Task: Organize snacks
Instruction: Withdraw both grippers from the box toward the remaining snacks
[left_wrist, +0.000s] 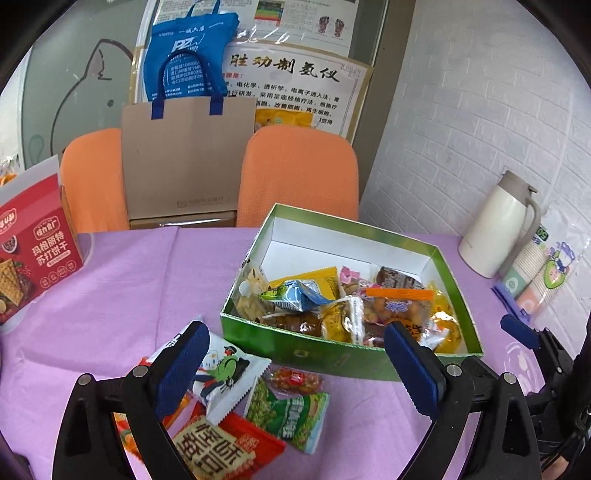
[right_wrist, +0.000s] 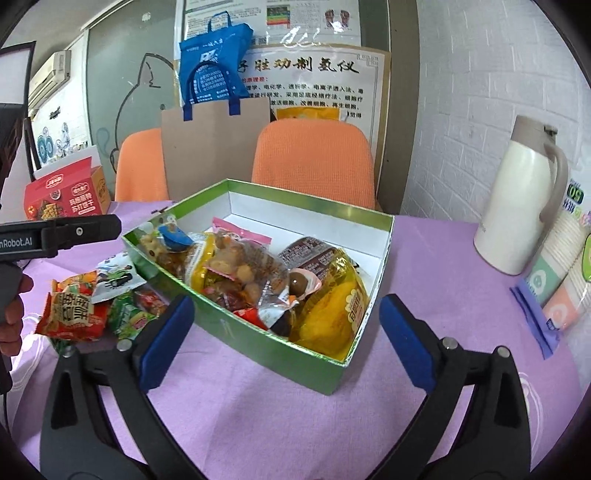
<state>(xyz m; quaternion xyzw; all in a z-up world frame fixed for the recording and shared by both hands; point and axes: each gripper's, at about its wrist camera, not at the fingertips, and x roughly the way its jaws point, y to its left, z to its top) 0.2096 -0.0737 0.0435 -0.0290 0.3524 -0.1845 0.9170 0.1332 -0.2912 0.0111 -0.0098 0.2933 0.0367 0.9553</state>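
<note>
A green box (left_wrist: 332, 354) with a white inside holds several wrapped snacks, piled toward its near side. Loose on the purple cloth to its left lie a white frog-print packet (left_wrist: 225, 373), a green pea packet (left_wrist: 291, 413), a red packet (left_wrist: 225, 450) and a small red candy (left_wrist: 295, 380). My left gripper (left_wrist: 295, 365) hangs open above these loose packets, holding nothing. My right gripper (right_wrist: 288, 339) is open and empty in front of the box's near corner (right_wrist: 332, 373). The right wrist view also shows the loose packets (right_wrist: 74, 314) left of the box.
A red cracker box (left_wrist: 33, 254) stands at the table's left. At the right are a white thermos (right_wrist: 517, 206) and a sleeve of paper cups (right_wrist: 561, 280). Two orange chairs (left_wrist: 299, 173) and a brown paper bag (left_wrist: 184, 162) stand behind the table. A hand (right_wrist: 13, 306) holds the left gripper.
</note>
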